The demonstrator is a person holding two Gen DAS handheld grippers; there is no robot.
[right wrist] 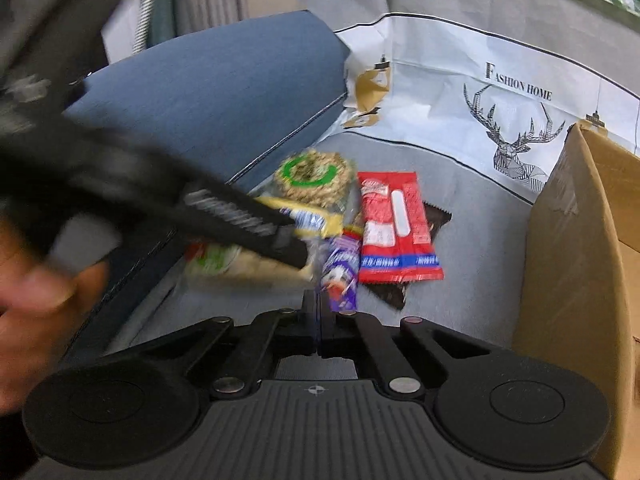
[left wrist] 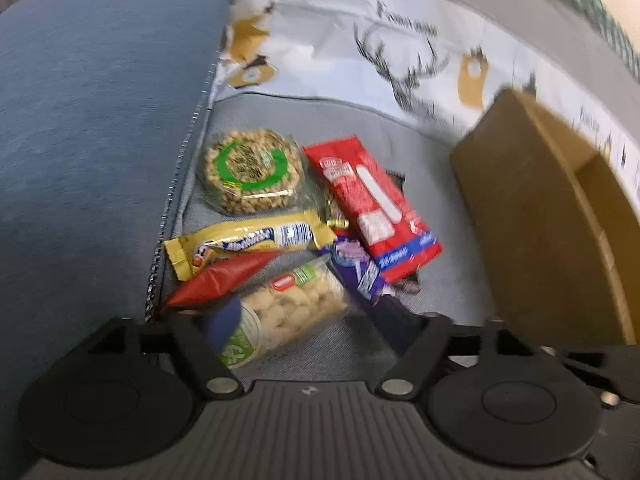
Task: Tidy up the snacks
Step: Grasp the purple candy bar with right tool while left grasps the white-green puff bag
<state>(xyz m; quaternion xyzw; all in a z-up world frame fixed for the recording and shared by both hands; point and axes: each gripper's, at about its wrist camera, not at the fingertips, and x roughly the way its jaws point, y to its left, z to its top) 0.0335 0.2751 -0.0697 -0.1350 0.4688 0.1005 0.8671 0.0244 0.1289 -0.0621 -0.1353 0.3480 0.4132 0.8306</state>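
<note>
On grey cushion [left wrist: 448, 280], snacks are lying piled. Left gripper [left wrist: 308, 320] is hanging spread over clear cracker pack [left wrist: 296, 308]. Right gripper [right wrist: 319, 320] is sitting pressed together, purple bar [right wrist: 340, 272] at twelve o'clock.

Snacks [left wrist: 304, 236] left of box [left wrist: 532, 216] (seemingly apart)

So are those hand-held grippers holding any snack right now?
Left hand-held gripper: open, nothing held. Right hand-held gripper: shut by the purple bar's near end; whether it pinches the wrapper cannot be told.
</note>
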